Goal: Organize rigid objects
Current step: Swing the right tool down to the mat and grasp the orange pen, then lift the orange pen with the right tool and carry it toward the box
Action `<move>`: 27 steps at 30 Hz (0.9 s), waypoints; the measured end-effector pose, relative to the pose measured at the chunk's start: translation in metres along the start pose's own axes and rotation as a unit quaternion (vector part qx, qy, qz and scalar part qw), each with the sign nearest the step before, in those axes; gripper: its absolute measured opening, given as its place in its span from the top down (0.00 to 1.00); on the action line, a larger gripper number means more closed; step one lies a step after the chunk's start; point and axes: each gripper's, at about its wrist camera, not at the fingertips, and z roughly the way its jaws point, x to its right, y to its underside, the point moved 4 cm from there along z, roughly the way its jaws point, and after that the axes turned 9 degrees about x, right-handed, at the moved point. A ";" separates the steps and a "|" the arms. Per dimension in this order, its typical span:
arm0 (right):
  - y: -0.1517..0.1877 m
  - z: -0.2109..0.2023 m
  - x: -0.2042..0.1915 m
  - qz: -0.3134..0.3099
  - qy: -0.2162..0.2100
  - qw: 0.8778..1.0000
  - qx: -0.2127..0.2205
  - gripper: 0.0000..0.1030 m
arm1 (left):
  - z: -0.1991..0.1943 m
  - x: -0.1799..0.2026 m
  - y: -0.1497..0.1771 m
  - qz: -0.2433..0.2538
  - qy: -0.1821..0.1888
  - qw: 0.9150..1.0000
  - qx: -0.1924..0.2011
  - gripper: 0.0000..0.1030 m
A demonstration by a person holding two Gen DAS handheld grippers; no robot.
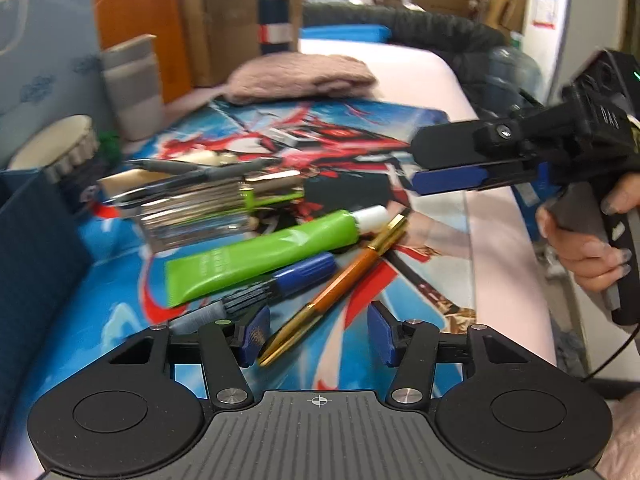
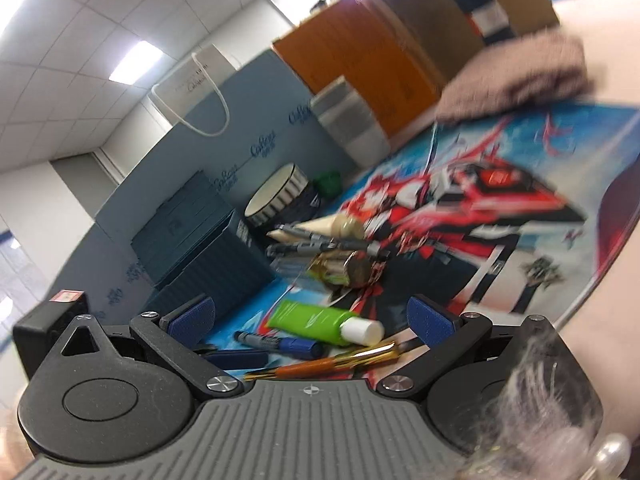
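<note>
A pile of small items lies on a printed blue and red mat [image 1: 352,136]. A green tube with a white cap [image 1: 260,254] lies in the middle, also in the right wrist view [image 2: 316,320]. An orange and gold pen [image 1: 340,284] lies between the open fingers of my left gripper [image 1: 318,336]; it also shows in the right wrist view [image 2: 320,366]. A blue marker [image 1: 296,276] lies under the tube. Shiny clear packets [image 1: 200,208] and grey pens [image 1: 192,168] lie behind. My right gripper [image 2: 312,320] is open and empty above the tube; it also shows in the left wrist view [image 1: 420,172].
A dark blue box [image 2: 200,240] stands at the left. A round tin [image 2: 276,200], a grey container [image 1: 132,84], an orange box [image 1: 136,28] and cardboard boxes [image 1: 224,12] stand behind. A pink cloth [image 1: 300,76] lies at the mat's far edge.
</note>
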 end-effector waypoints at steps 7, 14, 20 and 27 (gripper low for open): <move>0.008 0.020 -0.003 0.053 -0.034 0.997 -0.032 0.00 | 0.016 0.011 -0.010 0.024 0.027 0.999 -0.012 0.49; 0.005 0.020 -0.003 0.065 -0.022 0.997 -0.016 0.00 | 0.016 0.006 -0.014 0.020 0.027 0.999 -0.010 0.87; -0.005 0.016 -0.006 0.057 -0.009 0.998 0.001 0.00 | -0.009 0.003 -0.017 0.032 0.016 0.999 0.022 0.92; 0.000 0.035 -0.023 0.051 -0.021 0.998 -0.023 0.00 | -0.055 -0.006 -0.014 0.046 -0.014 0.998 0.049 0.92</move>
